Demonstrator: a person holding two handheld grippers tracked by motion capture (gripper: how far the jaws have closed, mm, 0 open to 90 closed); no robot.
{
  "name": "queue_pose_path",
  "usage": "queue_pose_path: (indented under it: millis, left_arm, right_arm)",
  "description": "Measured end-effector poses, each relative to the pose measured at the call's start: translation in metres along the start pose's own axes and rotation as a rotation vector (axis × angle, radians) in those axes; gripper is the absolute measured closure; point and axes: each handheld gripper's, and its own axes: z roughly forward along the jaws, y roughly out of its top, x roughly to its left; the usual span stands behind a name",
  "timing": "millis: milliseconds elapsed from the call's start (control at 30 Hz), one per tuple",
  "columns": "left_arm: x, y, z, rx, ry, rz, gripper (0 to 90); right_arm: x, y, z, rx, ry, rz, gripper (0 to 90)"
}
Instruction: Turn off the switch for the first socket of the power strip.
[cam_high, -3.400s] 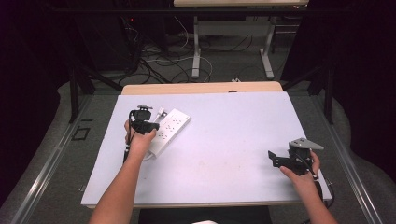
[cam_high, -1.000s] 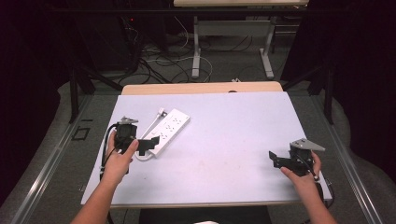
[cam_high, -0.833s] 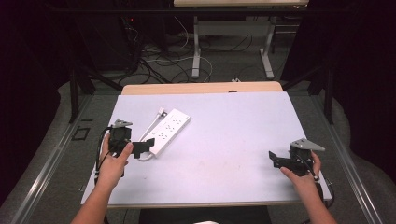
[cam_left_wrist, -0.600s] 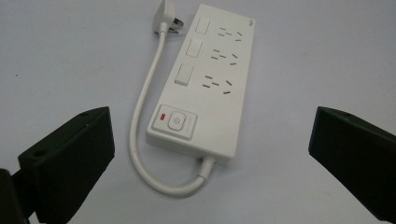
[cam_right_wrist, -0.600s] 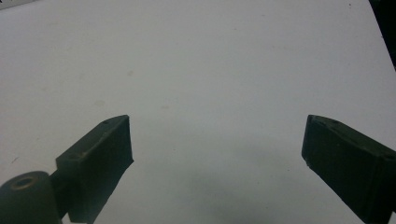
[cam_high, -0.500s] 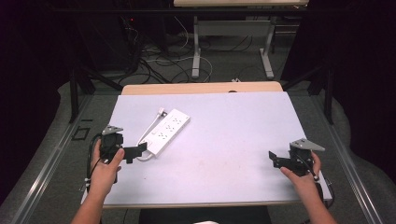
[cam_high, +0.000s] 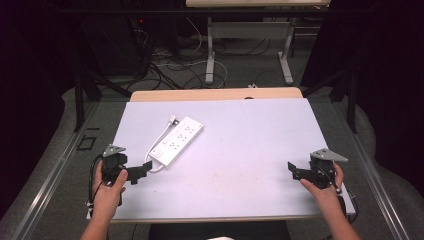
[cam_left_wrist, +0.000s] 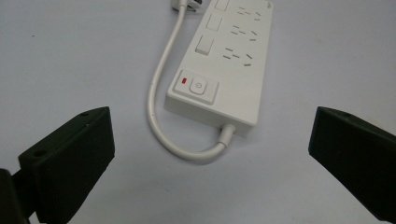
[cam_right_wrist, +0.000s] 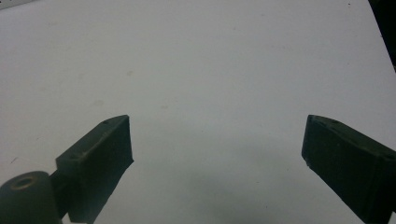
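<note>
A: Power strip (cam_high: 178, 140)?

B: White, flat on the table (cam_high: 250, 150), left of centre, lying diagonally. Switch end and looped cord (cam_left_wrist: 161, 119) face the left gripper (cam_high: 142, 170).

A: Gap to the gripper?

B: Near, not touching. In the left gripper view the strip sits ahead of the jaws and between their lines; jaws spread wide, nothing held.

A: Other side?

B: Right gripper (cam_high: 292, 171) at the table's right edge, well apart from the strip, jaws parted wide over bare tabletop, holding nothing.
</note>
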Motion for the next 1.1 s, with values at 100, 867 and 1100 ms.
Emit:
queue_pose_path:
  millis: [100,867,1100]
  left_arm:
    - [0.003,-0.005,0.001,-0.007,-0.001,-0.007,0.3]
    - [0.014,-0.025,0.009,-0.053,-0.003,-0.021,0.5]
    - [0.016,-0.026,0.01,-0.04,0.004,-0.022,0.5]
  right_arm:
    - [0.001,0.0,0.0,-0.001,0.003,0.008,7.8]
    - [0.0,0.0,0.001,-0.006,-0.003,-0.001,7.8]
    - [-0.002,-0.001,0.001,0.003,-0.002,-0.007,7.9]
